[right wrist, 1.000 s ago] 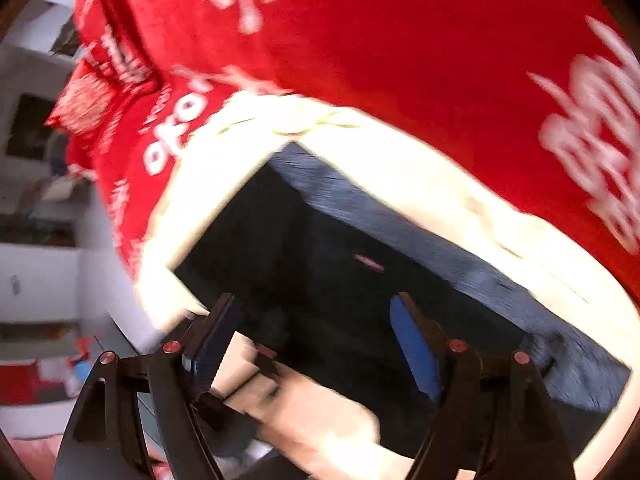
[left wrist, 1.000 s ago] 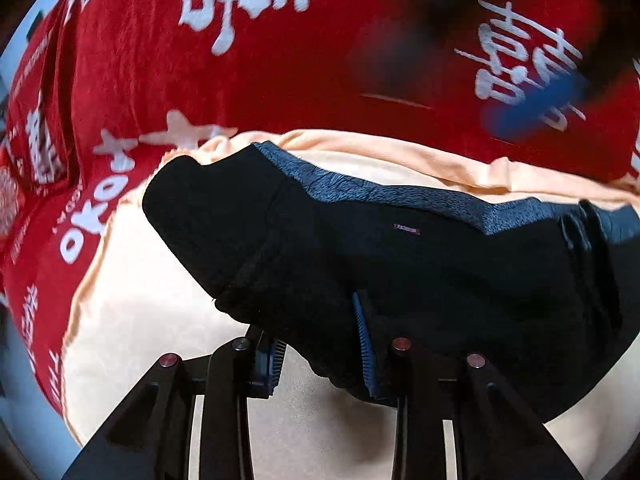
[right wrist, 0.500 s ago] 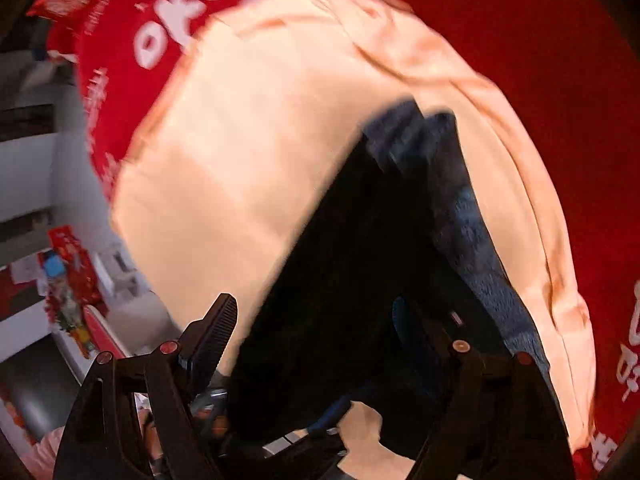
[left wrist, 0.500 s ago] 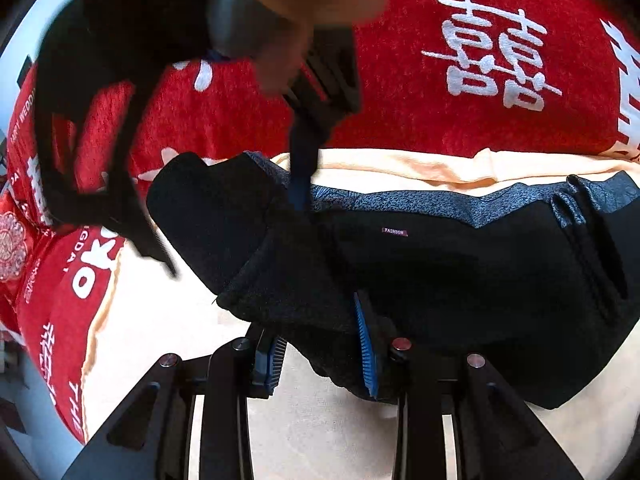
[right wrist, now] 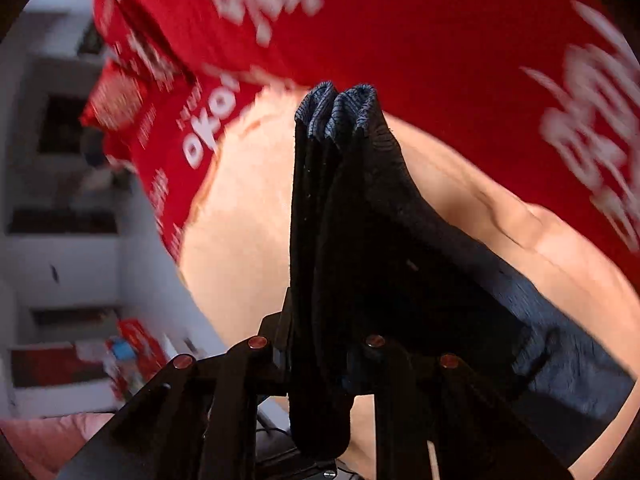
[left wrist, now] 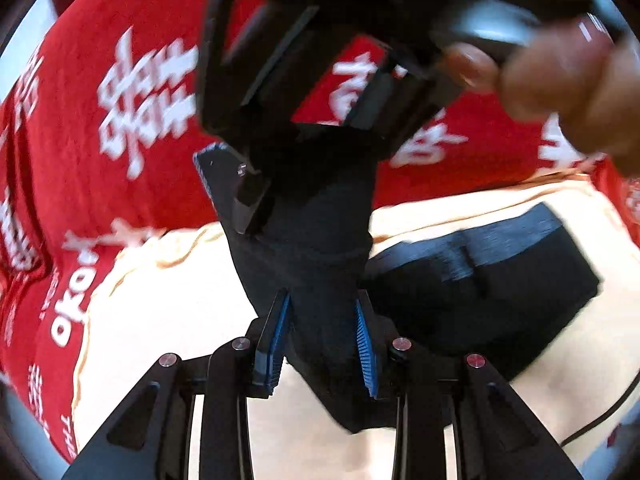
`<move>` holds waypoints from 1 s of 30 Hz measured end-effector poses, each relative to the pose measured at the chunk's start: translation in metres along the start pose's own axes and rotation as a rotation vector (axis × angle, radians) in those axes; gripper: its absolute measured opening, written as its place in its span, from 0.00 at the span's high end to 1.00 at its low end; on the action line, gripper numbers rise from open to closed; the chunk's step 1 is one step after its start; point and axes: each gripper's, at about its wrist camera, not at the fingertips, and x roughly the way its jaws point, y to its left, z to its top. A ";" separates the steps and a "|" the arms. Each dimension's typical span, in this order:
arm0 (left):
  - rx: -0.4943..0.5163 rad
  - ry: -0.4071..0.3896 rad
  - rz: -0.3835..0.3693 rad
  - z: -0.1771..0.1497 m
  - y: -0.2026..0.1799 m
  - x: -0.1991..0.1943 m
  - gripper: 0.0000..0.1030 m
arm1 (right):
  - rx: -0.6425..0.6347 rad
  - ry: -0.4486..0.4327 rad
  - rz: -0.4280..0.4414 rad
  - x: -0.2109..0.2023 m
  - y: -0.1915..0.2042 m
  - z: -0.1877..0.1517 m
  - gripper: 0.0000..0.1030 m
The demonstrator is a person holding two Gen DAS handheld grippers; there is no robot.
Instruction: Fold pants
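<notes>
While both of my tools are buried in dark cloth, the black pants (left wrist: 320, 240) hang lifted in a bunched column between them. My left gripper (left wrist: 322, 338) has its blue ribbed pads (left wrist: 276, 340) pressed in from either side on a thick fold of the fabric, pinching it at the 6 o'clock edge of the left wrist view. From there the cloth rises toward 12 o'clock, where my right gripper (left wrist: 280, 184) comes down from above, blurred, with my right hand (left wrist: 560, 72) at 2 o'clock around its handle. The rest of the pants lies flat on a peach sheet (left wrist: 168, 320) toward 3 o'clock, its grey ribbed waistband (left wrist: 512, 236) along the far edge. In the right wrist view, my right gripper (right wrist: 326, 354) is closed on a stack of folded layers that fills the gap between its fingers; the pads themselves are hidden by the cloth. Two grey-blue ribbed cuffs (right wrist: 340, 112) stand up at 12 o'clock above that pinch, and more of the pants trails to 4 o'clock across the sheet. A red blanket (right wrist: 400, 40) with white characters spreads beyond the sheet, from 10 to 2 o'clock. Blurred shelves (right wrist: 60, 220) show at 9 o'clock.
</notes>
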 end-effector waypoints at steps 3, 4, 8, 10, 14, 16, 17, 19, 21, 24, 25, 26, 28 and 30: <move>0.056 -0.015 -0.057 0.018 -0.038 -0.013 0.68 | 0.061 -0.099 0.048 -0.048 -0.033 -0.034 0.83; 0.078 -0.019 -0.073 0.022 -0.052 -0.016 0.68 | 0.082 -0.127 0.060 -0.062 -0.046 -0.045 0.83; 0.178 -0.026 -0.140 0.038 -0.119 -0.023 0.68 | 0.183 -0.255 0.118 -0.116 -0.107 -0.103 0.83; 0.220 -0.017 -0.175 0.041 -0.153 -0.022 0.68 | 0.232 -0.295 0.145 -0.134 -0.136 -0.127 0.83; 0.291 0.027 -0.224 0.035 -0.210 -0.009 0.68 | 0.348 -0.349 0.170 -0.143 -0.194 -0.177 0.83; 0.331 0.057 -0.238 0.025 -0.233 0.003 0.68 | 0.414 -0.361 0.186 -0.141 -0.228 -0.200 0.83; 0.346 0.070 -0.239 0.021 -0.242 0.009 0.68 | 0.437 -0.363 0.193 -0.135 -0.235 -0.206 0.83; 0.375 0.111 -0.241 0.010 -0.260 0.023 0.68 | 0.497 -0.364 0.192 -0.121 -0.257 -0.219 0.83; 0.396 0.144 -0.235 -0.001 -0.270 0.030 0.68 | 0.536 -0.355 0.184 -0.108 -0.275 -0.230 0.83; 0.430 0.176 -0.219 -0.011 -0.278 0.037 0.68 | 0.561 -0.344 0.186 -0.092 -0.287 -0.238 0.83; 0.439 0.182 -0.217 -0.013 -0.278 0.037 0.68 | 0.562 -0.345 0.192 -0.088 -0.288 -0.239 0.83; 0.452 0.187 -0.216 -0.014 -0.277 0.036 0.65 | 0.560 -0.346 0.196 -0.086 -0.287 -0.239 0.82; 0.452 0.207 -0.225 -0.013 -0.271 0.034 0.43 | 0.543 -0.342 0.167 -0.083 -0.287 -0.239 0.79; 0.395 0.225 -0.247 -0.010 -0.257 0.028 0.36 | 0.529 -0.330 0.116 -0.082 -0.286 -0.237 0.78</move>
